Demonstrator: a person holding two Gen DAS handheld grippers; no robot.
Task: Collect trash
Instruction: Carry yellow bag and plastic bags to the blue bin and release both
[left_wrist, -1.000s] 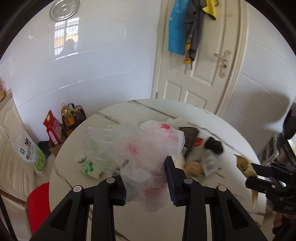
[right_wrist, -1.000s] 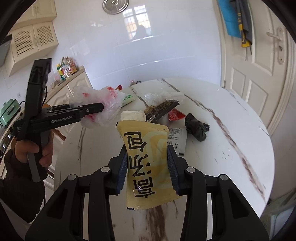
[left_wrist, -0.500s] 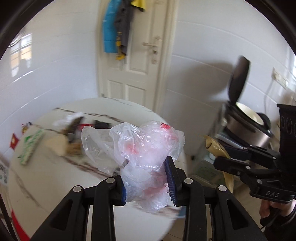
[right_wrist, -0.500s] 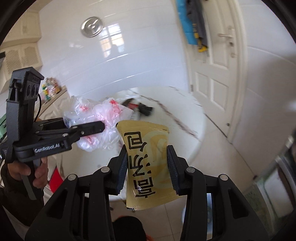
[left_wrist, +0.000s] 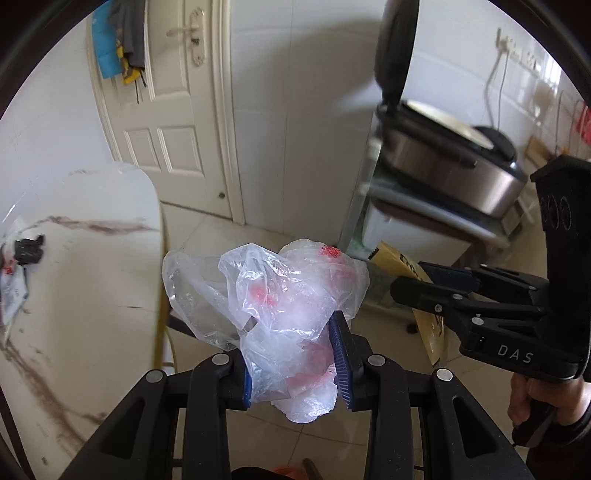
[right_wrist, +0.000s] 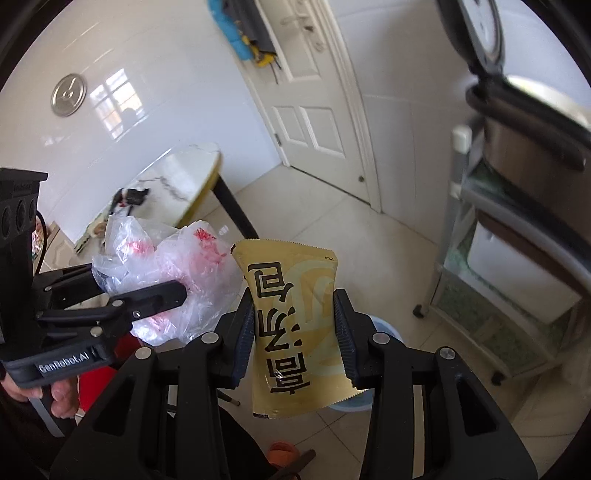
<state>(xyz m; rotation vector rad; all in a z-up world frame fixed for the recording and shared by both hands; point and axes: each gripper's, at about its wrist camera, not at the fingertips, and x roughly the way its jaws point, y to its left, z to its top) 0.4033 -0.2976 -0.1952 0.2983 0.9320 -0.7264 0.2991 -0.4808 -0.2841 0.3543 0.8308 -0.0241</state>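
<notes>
Carrying 2 trash pieces off table (right_wrist: 192, 166), upper left: left gripper (left_wrist: 295, 363) clamped on crumpled plastic bag (left_wrist: 273, 295), frame centre; right gripper (right_wrist: 293, 338) pinching yellow wrapper (right_wrist: 295, 325) upright, likely heading for pale blue bin (right_wrist: 384, 328) below it.

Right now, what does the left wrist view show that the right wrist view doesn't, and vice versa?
Left wrist only: the wall socket with its white cord and the right gripper side-on, clamped on the wrapper.

Right wrist only: the round metal wall disc, the pale blue bin low behind the wrapper, and the left gripper side-on, clamped on the bag.

Both: the crumpled clear plastic bag with red print, the yellow snack wrapper with black characters, the white marble round table with leftover litter, the white panelled door and the steel cooker with raised lid.
</notes>
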